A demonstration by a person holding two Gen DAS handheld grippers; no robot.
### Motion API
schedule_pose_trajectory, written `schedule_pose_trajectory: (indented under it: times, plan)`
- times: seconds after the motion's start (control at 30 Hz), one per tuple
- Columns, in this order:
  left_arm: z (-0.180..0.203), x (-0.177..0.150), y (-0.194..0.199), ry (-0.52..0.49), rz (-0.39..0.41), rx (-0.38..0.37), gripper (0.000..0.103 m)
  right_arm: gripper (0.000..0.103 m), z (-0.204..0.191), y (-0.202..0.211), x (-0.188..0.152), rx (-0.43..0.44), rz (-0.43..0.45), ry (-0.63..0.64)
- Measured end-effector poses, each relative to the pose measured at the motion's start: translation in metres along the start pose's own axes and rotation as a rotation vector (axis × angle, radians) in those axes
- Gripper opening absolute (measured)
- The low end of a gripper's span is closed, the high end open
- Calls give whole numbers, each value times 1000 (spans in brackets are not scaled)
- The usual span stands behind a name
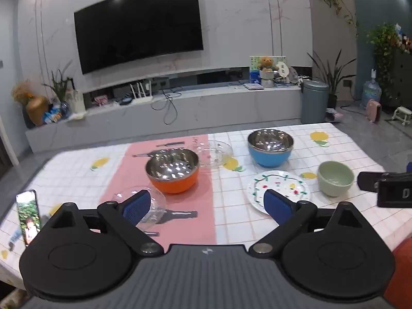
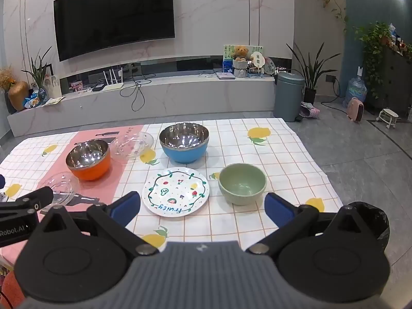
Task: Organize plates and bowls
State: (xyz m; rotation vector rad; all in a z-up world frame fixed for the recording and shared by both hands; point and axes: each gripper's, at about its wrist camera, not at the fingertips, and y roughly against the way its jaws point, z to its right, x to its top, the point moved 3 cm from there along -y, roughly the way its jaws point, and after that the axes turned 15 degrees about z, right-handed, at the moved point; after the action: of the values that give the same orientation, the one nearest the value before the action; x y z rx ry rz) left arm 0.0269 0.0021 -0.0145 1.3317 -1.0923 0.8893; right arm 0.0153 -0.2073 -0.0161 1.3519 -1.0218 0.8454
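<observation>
Here we saw the orange bowl (image 1: 172,173), blue bowl (image 2: 183,143) and green bowl (image 2: 242,186) empty on the table (image 2: 283,154); left tool (image 1: 207,206) and right tool (image 2: 203,206) gaped wide, holding nothing.

In the left wrist view, the near clear glass plate (image 1: 144,206) at lower left is partly covered by the left gripper's (image 1: 207,206) blue finger pad (image 1: 136,207); the painted plate (image 1: 279,189) loses its near rim behind the other pad; the right gripper (image 1: 386,189) is cut off by the frame's right edge; the phone (image 1: 27,216) at lower left shows a blurred screen, perhaps a photo; lettering on the pink table runner (image 1: 180,221) is too small to read.
</observation>
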Motion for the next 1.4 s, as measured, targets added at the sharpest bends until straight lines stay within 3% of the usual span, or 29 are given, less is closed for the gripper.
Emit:
schedule_pose_trajectory:
  times: [0.1,0.17,0.27,0.43,0.87,1.4]
  plan:
    - [-6,4,2,48,15,-9,103,100,-3,-1,1,2,-3,-1]
    - [7,3,1,-24,41,45,103,100,-4,-1,1,-2,-13,-3]
    - [11,6,13,-44,108,43,103,100,-1,3,-2,3,-10,-1]
    - [6,8,13,-22,109,-8,103,100,-6,0,-3,3,-18,12]
    - [0,8,14,44,139,1,103,100,-6,2,-4,-2,-7,6]
    - [-2,5,12,31,109,5,103,100,-6,2,-6,-6,-8,-3]
